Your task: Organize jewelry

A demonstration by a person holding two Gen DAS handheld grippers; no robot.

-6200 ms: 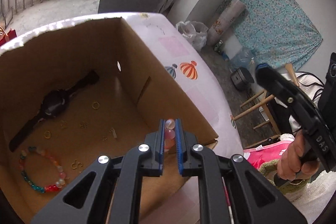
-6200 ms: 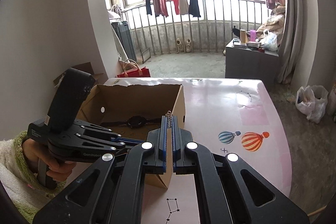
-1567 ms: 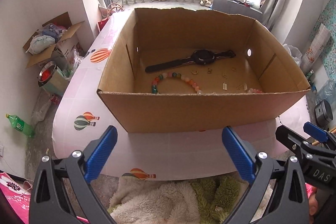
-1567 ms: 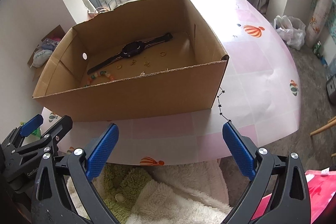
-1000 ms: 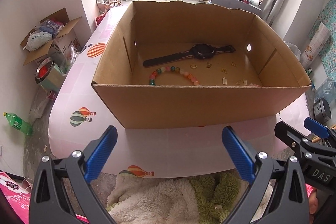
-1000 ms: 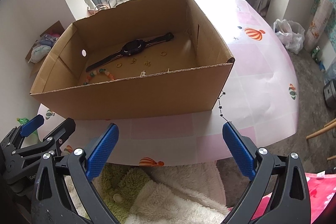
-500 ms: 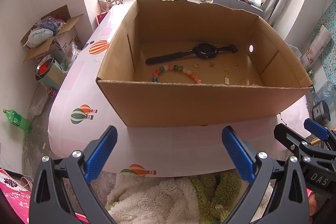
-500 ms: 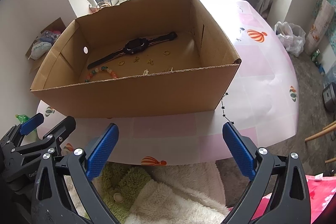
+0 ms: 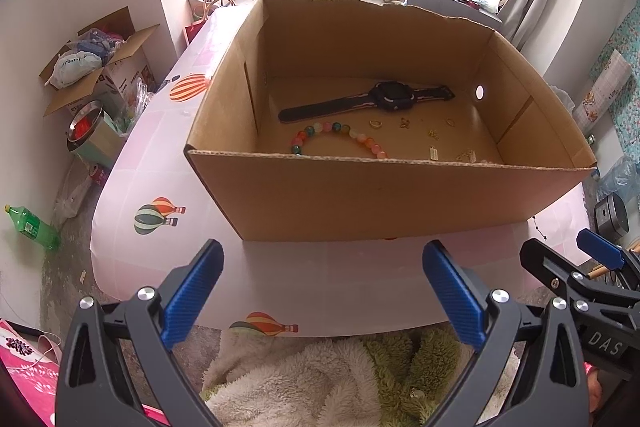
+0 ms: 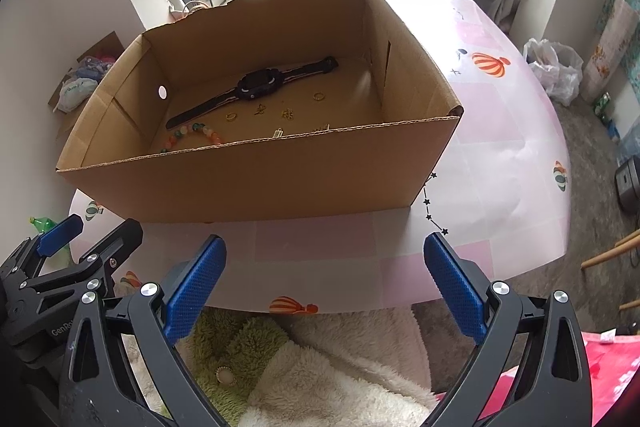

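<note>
Left wrist view: a bright room with a barred balcony window at the back and clutter along the left wall. A pink surface (image 9: 160, 147) printed with hot-air balloons carries an open cardboard box (image 9: 380, 199). On the box floor lie a dark wristwatch (image 9: 390, 97), a bracelet of coloured beads (image 9: 340, 137), a gold ring (image 9: 375, 123) and several tiny gold pieces toward the right. The watch lies flat, its long axis running left to right across the box, the left strap end slightly nearer the camera. The bracelet arches with its open side toward the near wall, which hides its lower part. The left hand-held gripper (image 9: 320, 291) hangs below the surface's near edge, jaws spread wide and holding nothing, above a fluffy cream and green garment.

Right wrist view: the same box (image 10: 256, 179) seen from its other near corner, the pink surface (image 10: 500, 131) stretching to the right. The watch (image 10: 256, 85) runs on a diagonal here, from lower left to upper right, with the beads (image 10: 200, 133) nearer the front wall. The right hand-held gripper (image 10: 324, 287) is also spread wide and empty, clear of the box.

Nothing loose shows outside the box, so the gathering step looks finished. Any next move would mean reaching over the tall near wall and pinching small flat pieces precisely.
</note>
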